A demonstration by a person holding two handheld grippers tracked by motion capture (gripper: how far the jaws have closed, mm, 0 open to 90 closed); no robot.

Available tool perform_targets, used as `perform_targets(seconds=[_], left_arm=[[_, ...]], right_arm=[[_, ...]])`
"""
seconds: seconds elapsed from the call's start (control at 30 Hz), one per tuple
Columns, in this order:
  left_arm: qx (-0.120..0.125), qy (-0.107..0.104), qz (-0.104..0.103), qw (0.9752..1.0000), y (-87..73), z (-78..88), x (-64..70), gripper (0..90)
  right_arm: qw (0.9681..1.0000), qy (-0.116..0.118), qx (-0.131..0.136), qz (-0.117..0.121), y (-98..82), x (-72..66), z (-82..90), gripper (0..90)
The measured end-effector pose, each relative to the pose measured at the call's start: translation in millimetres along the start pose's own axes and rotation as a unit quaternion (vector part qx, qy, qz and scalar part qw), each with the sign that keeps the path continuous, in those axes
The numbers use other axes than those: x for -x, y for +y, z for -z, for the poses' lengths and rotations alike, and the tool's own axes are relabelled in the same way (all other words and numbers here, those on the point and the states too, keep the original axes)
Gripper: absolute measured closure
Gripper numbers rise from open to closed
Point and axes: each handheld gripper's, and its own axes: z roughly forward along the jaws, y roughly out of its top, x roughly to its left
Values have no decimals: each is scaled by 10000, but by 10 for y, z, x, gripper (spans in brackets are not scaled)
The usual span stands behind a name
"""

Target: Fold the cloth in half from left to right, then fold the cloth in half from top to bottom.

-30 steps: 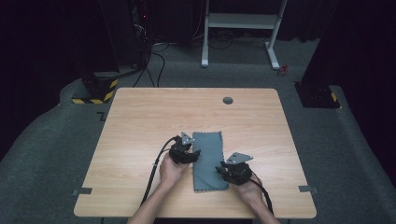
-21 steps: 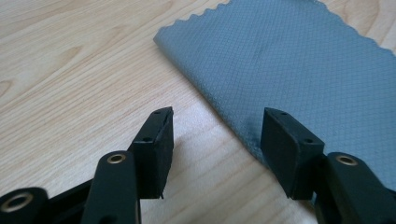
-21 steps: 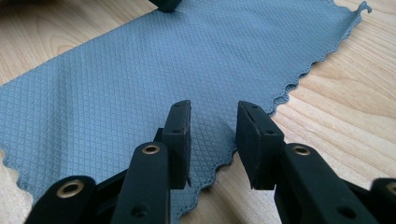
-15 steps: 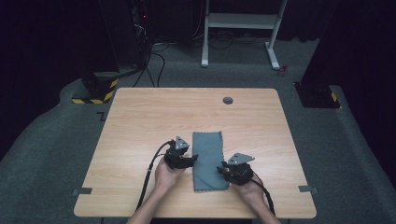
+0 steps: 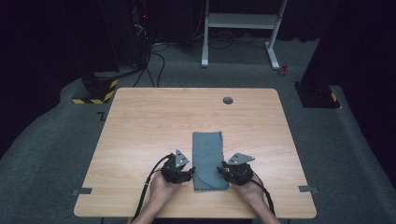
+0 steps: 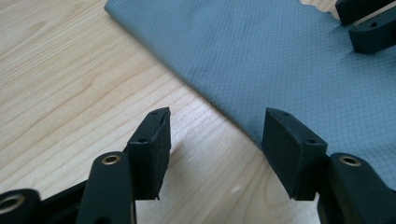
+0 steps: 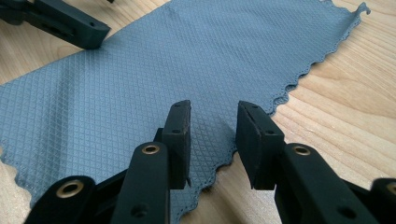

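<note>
The cloth (image 5: 208,160) lay on the worktop (image 5: 140,121); my left claw (image 5: 188,172) sat left of it, my right claw (image 5: 223,170) at its right edge.

No readable text, label, brand or number anywhere; black-and-yellow hazard stripes (image 5: 95,94) on a dark base on the floor, at 10 o'clock off the table (image 5: 140,121), carry no lettering

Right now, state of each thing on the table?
grey cloth: folded into a long strip, flat on the table, zigzag edge on the right gripper's side.
left gripper: open, at the cloth's folded edge, nothing between its jaws.
right gripper: open, over the cloth's zigzag edge, not clamped.
</note>
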Motion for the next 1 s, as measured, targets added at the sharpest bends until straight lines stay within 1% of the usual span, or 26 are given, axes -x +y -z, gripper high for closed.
perform_targets(seconds=[0.03, 0.07, 0.13, 0.2, 0.27, 0.3, 0.33, 0.37, 0.4, 0.43, 0.47, 0.5, 0.57, 0.6, 0.63, 0.83, 0.9, 0.93, 1.0], left_arm=[[34, -103, 94, 9999, -7, 22, 3, 427], [134, -213, 177, 9995, -10, 56, 12, 425], [247, -380, 319, 9985, -6, 91, 67, 420], [229, -480, 297, 9981, 4, 106, 132, 411], [125, -416, 117, 9990, -8, 89, 203, 408], [38, -346, 38, 9994, -29, 71, 229, 406], [3, -313, 7, 9995, -45, 64, 234, 404], [-12, -298, 45, 9995, -70, 58, 237, 403], [34, -298, 85, 9995, -90, 59, 222, 401], [60, -330, 187, 9993, -106, 60, 218, 400], [88, -260, 146, 9995, -118, 66, 214, 395], [126, -303, 215, 9992, -134, 67, 221, 387], [142, -246, 182, 9994, -144, 75, 219, 385], [146, -278, 225, 9993, -146, 74, 222, 383], [138, -280, 225, 9993, -147, 76, 221, 380], [128, -232, 248, 9993, -152, 78, 224, 355], [127, -239, 255, 9993, -151, 77, 222, 354], [128, -238, 256, 9993, -151, 77, 222, 354], [123, -247, 258, 9993, -151, 77, 221, 354]], right_arm=[[10000, 0, 0, 0, 0, 0, 0, 660], [10000, 0, 0, 1, 0, 0, 0, 660], [10000, 0, 1, 0, 0, 1, 0, 656], [10000, 6, -23, -10, 6, -3, 0, 652], [10000, -10, -48, 29, 18, -2, -3, 651], [10000, -6, -51, 30, 17, -2, -2, 649], [10000, -6, -37, 13, 13, -7, -2, 649], [10000, -4, -22, 19, 9, -5, -2, 648], [10000, 3, -16, 3, 5, -4, -1, 645], [10000, 14, -1, 24, 1, 0, -1, 644], [10000, 17, 2, 31, 1, 0, -1, 643], [10000, 17, -5, 27, 1, -2, 0, 640], [10000, -4, -8, 32, -1, -8, 2, 633], [10000, -26, 1, 50, -2, -11, 1, 628], [10000, -35, 1, 56, -3, -12, 2, 625], [10000, -42, 9, 72, -12, 0, 11, 599], [10000, -30, -20, 13, -10, 15, 11, 564], [10000, -5, -26, -68, -9, 34, 7, 546], [9999, -39, -33, -112, -10, 54, 5, 515]])
